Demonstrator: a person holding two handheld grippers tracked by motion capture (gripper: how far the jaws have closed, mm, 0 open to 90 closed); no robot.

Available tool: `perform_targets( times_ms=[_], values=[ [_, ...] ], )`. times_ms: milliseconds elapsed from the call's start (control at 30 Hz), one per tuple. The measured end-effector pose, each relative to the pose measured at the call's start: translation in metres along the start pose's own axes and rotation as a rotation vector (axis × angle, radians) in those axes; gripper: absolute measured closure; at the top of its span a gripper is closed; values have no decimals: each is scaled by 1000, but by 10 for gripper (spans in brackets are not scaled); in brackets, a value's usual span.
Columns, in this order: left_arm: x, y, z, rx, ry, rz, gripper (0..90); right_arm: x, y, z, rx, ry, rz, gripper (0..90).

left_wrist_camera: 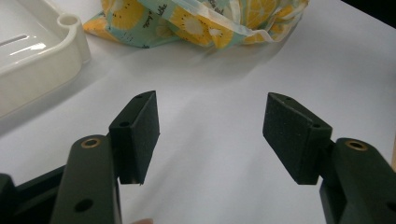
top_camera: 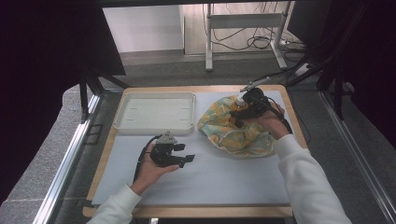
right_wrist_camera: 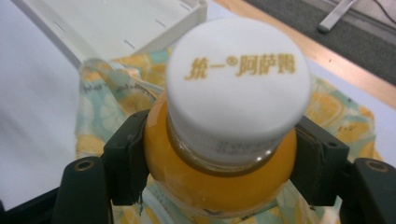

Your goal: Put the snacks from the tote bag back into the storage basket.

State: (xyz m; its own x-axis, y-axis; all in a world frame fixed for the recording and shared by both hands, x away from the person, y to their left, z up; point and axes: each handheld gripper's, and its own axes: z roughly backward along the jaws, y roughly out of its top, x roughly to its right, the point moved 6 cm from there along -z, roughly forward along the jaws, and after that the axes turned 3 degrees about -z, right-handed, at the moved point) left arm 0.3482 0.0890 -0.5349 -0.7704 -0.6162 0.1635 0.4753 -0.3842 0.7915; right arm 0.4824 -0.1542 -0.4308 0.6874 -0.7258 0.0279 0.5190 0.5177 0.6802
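On the far right part of the surface, my right gripper pinches a bottle of orange drink just below its white cap. Both pads press against the bottle's shoulder, one on each side. The cap bears printed gold characters and faces the gripper's camera. The bottle rises out of a fruit-print cloth bag, yellow and pale green, which lies crumpled beneath and around it. In the high view, my right hand holds the gripper over the bag's far end.

My left gripper rests in my left hand near the middle of the surface, well apart from the bag. Its jaws stand spread, with bare white surface between the pads. A white plastic tray sits at the far left, just beside the bag.
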Motion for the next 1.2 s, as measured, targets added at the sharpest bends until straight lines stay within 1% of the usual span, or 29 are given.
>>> perform_targets(
  times_ms=[333, 400, 533, 700, 900, 1200],
  values=[
    [-1, -1, 0, -4, 2, -3, 359, -3, 16, 28, 55, 20, -3, 305],
    [-1, -1, -1, -4, 3, 1, 359, -4, 21, 33, 67, 22, 5, 305],
    [-1, -1, -1, -5, 2, 3, 359, -8, 29, 40, 84, 29, 15, 305],
    [0, -1, 0, -4, 1, 4, 359, -19, 43, 49, 113, 46, 26, 305],
    [1, 0, 0, -1, -3, -2, 359, -31, 58, 52, 127, 58, 46, 305],
    [3, -2, -3, -17, -9, -9, 358, -44, 69, 44, 134, 83, 57, 305]
  ],
)
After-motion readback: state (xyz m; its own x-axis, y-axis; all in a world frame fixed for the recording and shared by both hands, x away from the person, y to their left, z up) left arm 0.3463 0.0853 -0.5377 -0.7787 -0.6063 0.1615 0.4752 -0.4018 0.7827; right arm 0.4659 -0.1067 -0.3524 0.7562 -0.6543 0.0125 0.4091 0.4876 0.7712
